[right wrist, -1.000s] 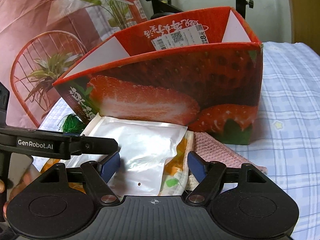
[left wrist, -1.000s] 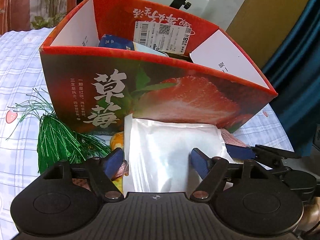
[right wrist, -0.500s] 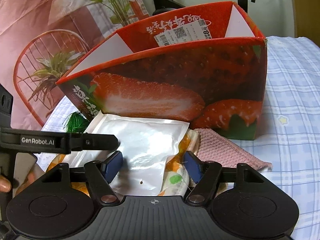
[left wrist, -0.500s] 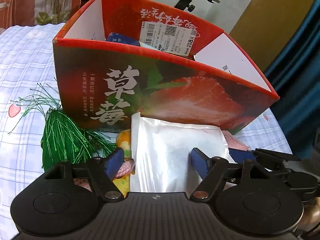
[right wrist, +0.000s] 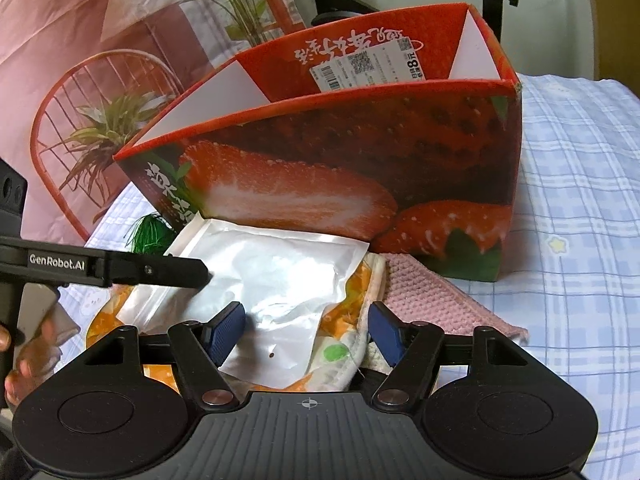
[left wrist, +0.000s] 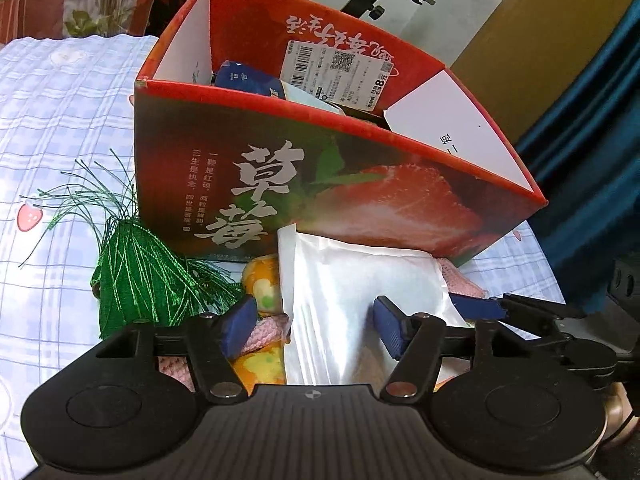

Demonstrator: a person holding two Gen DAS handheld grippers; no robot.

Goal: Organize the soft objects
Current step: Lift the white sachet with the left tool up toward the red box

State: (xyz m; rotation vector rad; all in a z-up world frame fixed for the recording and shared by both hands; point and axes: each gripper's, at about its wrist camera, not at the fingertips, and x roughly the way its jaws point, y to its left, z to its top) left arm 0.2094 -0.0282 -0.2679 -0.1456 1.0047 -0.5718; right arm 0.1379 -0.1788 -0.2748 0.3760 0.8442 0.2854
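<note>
The left gripper (left wrist: pixel 316 320) is hovering with its jaws spread wide over the near edge of a white pouch (left wrist: pixel 360 300); neither blue pad is pressing it. The right gripper (right wrist: pixel 306 330) is likewise holding its jaws released, straddling the pouch's (right wrist: pixel 276 280) other corner and an orange patterned cloth (right wrist: pixel 348 344) beneath it. The pouch is lying flat, its far edge touching the base of a red strawberry box (left wrist: pixel 320 184) at 12 o'clock. A pink knitted cloth (right wrist: pixel 440 300) is lying at 2 o'clock in the right view, a green tassel (left wrist: pixel 136 276) at 10 o'clock in the left view (all on a checked bedsheet (right wrist: pixel 580 280)). A blue packet (left wrist: pixel 244 78) is sitting inside the box.
</note>
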